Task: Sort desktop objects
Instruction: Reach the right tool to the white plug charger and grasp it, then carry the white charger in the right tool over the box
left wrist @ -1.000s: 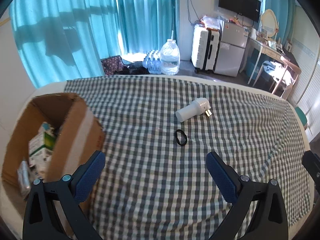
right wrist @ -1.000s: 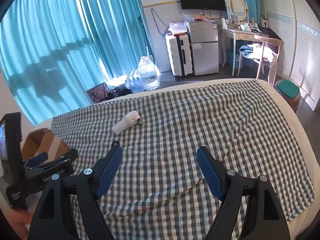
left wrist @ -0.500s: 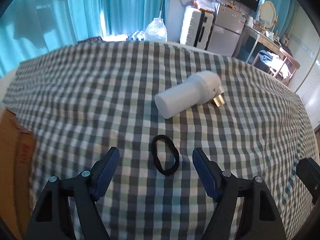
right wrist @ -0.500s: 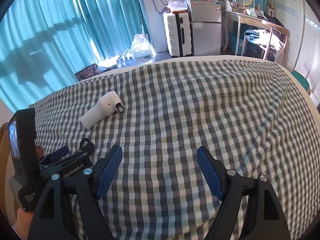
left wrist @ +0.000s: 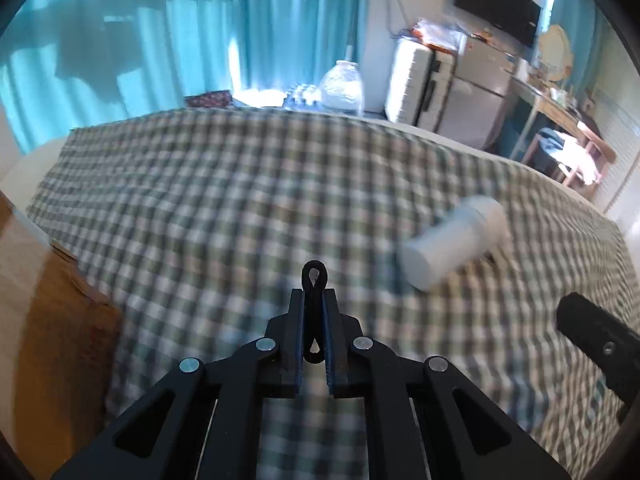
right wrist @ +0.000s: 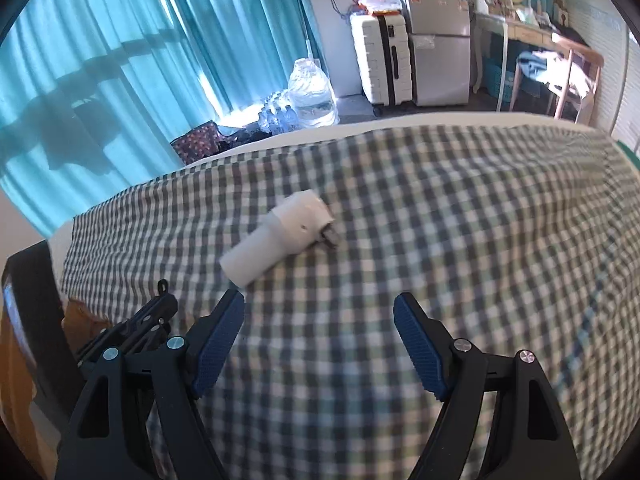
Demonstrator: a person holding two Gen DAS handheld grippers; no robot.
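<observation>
I have the left gripper (left wrist: 314, 298) clamped down hard on the black hair tie (left wrist: 315, 280); the band is squeezed flat between the two blue pads, with one small loop poking out past the fingertips and another loop showing behind them. The tie is off the checked cloth (left wrist: 224, 200) as far as I can tell, pinched in the tongs and nowhere else.

Taking the white plug adapter (left wrist: 456, 246) as my marker: it lies on its side on the cloth, up and to the right of the pinched hair tie, well clear of it, nothing touching it. From the right wrist view the same adapter (right wrist: 282, 236) sits just beyond the right gripper's left fingertip, its metal prongs pointing to the right.

My right gripper (right wrist: 320, 320) stands wide, blue pads far apart, only checked cloth between them, holding nothing. It hangs on the near side of the adapter, not touching it.

The left gripper shows up in the right wrist view too (right wrist: 162, 300), to the left of the adapter and lower in the picture. The cardboard box (left wrist: 44, 320) sits far left of the adapter, at the cloth's edge. Picture is a bit blurred.
</observation>
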